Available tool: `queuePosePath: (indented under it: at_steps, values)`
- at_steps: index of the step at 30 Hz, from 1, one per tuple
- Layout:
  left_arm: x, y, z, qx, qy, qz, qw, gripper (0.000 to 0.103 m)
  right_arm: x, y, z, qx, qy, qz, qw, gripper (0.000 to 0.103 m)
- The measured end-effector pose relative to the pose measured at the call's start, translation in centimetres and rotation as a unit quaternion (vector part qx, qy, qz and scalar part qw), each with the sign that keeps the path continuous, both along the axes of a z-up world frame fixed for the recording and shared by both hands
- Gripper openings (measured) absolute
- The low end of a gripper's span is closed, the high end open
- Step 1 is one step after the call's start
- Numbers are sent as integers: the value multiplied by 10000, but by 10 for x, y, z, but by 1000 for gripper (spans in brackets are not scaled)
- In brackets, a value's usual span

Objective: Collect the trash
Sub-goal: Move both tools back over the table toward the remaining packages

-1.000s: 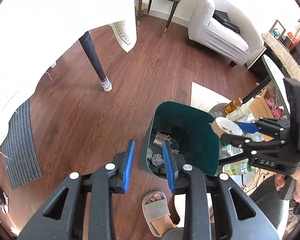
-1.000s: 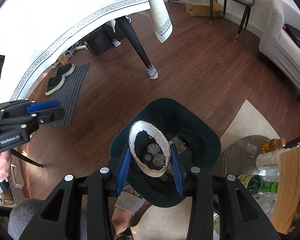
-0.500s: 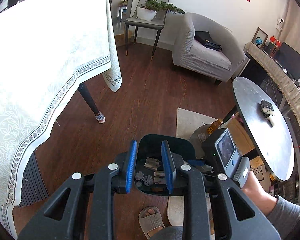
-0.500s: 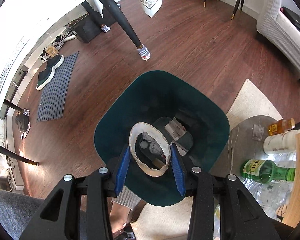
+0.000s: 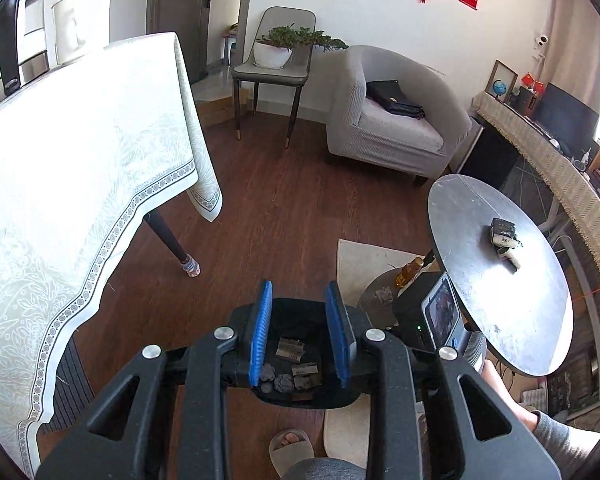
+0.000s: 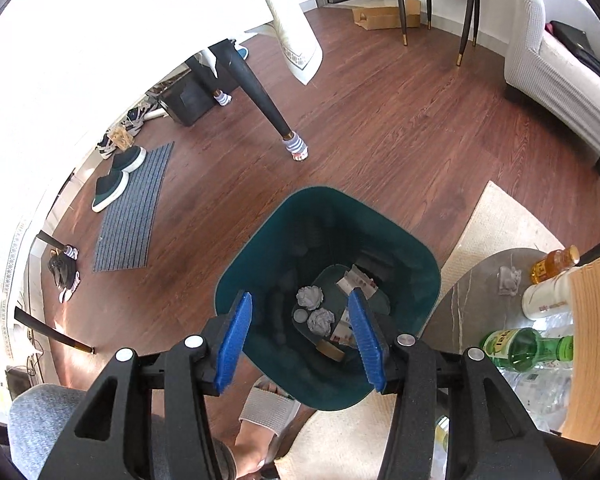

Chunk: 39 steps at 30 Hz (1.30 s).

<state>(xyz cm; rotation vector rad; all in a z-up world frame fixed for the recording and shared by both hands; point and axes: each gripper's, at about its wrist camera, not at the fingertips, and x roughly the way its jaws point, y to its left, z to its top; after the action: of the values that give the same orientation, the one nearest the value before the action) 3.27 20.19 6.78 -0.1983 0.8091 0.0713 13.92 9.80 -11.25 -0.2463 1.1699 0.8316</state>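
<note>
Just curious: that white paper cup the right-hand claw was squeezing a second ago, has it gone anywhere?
Yes. The right gripper is open and empty above the green bin; the cup has left it, though I cannot pick it out among the trash inside.

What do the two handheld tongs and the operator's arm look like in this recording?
Both the left tongs and the right tongs have matte black triangular cut-out frames, silver round pivot bolts and ribbed blue finger pads. The right unit carries a small screen. The operator's sleeve is grey.
</note>
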Motion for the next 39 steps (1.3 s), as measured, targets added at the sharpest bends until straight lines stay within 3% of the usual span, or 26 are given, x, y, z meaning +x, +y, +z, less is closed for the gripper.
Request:
queuePosePath:
  at_steps: [9, 18, 20, 23, 31, 39]
  values:
    - [-4, -26, 29, 93, -266, -108, 9995, 44, -8, -24, 70, 489, -652, -15, 9967, 51]
    - [2, -62, 47, 90, -489, -352, 9981, 57, -9, -78, 123, 698, -1116, -288, 9909, 51]
    - [4, -71, 48, 83, -515, -422, 9978, 65, -7, -94, 131, 695, -1192, -385, 9897, 51]
    - [9, -86, 48, 27, -567, -597, 9966, 66, -4, -119, 136, 675, -1283, -568, 9878, 53]
    - [33, -134, 38, -104, -529, -1113, 9923, 72, -2, -190, 139, 601, -1396, -1122, 9820, 71]
    - [62, -182, 18, -243, -367, -1621, 9858, 78, -2, -254, 136, 460, -1480, -1589, 9751, 78]
